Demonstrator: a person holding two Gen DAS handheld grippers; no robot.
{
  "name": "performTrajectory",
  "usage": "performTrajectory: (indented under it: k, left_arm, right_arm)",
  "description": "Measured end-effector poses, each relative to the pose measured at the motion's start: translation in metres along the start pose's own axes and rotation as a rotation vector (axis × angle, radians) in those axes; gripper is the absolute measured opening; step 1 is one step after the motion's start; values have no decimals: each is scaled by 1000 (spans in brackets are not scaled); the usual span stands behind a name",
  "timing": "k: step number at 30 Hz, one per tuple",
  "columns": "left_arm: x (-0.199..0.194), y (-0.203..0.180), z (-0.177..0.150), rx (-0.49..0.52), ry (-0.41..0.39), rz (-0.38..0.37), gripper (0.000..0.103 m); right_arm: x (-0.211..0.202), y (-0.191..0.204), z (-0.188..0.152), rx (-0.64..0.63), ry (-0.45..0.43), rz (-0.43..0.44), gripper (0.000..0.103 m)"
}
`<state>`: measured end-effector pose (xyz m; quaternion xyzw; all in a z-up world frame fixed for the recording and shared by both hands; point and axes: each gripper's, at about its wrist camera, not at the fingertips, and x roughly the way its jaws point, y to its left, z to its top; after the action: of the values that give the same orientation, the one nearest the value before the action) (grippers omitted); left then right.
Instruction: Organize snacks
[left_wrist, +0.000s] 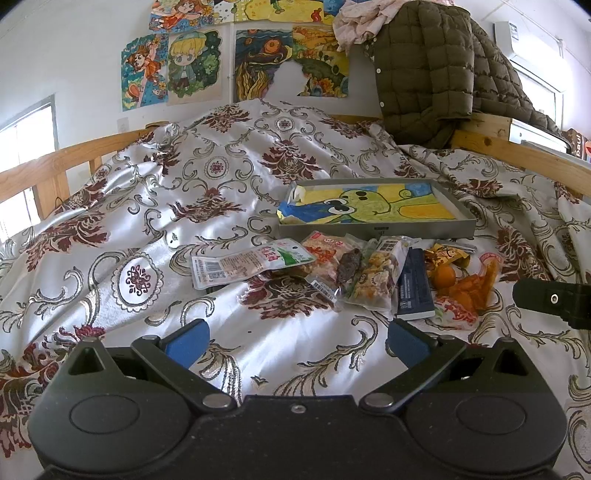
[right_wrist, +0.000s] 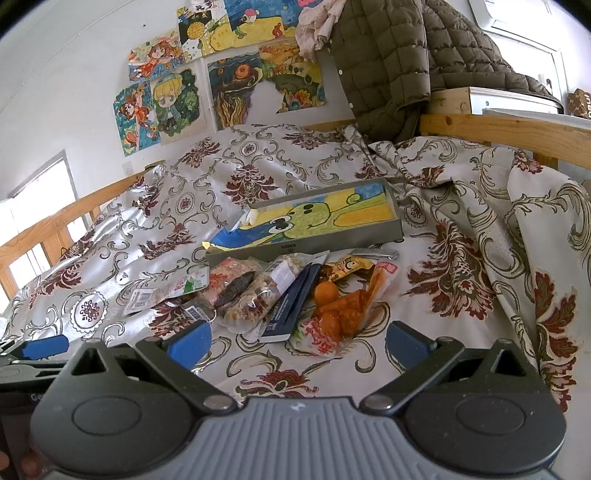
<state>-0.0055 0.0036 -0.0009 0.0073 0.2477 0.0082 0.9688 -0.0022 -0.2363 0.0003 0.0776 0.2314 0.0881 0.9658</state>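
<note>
In the left wrist view the left gripper (left_wrist: 297, 341) fills the bottom of the frame, its blue-padded fingers (left_wrist: 188, 341) spread wide apart with nothing between them, above the patterned bedspread (left_wrist: 155, 206). Just right of centre the snacks lie in a row: a white and green packet (left_wrist: 251, 260), a pink packet with a dark dried piece (left_wrist: 349, 266) lying on it, a clear bag of mixed nuts (left_wrist: 376, 282), a dark blue box (left_wrist: 413, 284), and orange wrapped sweets (left_wrist: 461, 284). Directly above them sits a shallow grey tray (left_wrist: 376, 233) lined with a frog drawing. The right gripper (right_wrist: 297, 341), at the bottom of its own view, is likewise spread apart and empty. An olive quilted jacket (left_wrist: 424, 70) hangs at the upper right.
</note>
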Motion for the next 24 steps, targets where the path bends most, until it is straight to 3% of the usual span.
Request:
performTrajectory:
  k: [24]
  left_arm:
    - [0,0,-2,-1,3,-4,102]
  right_arm:
    - [1,0,-2,2,3,2,103]
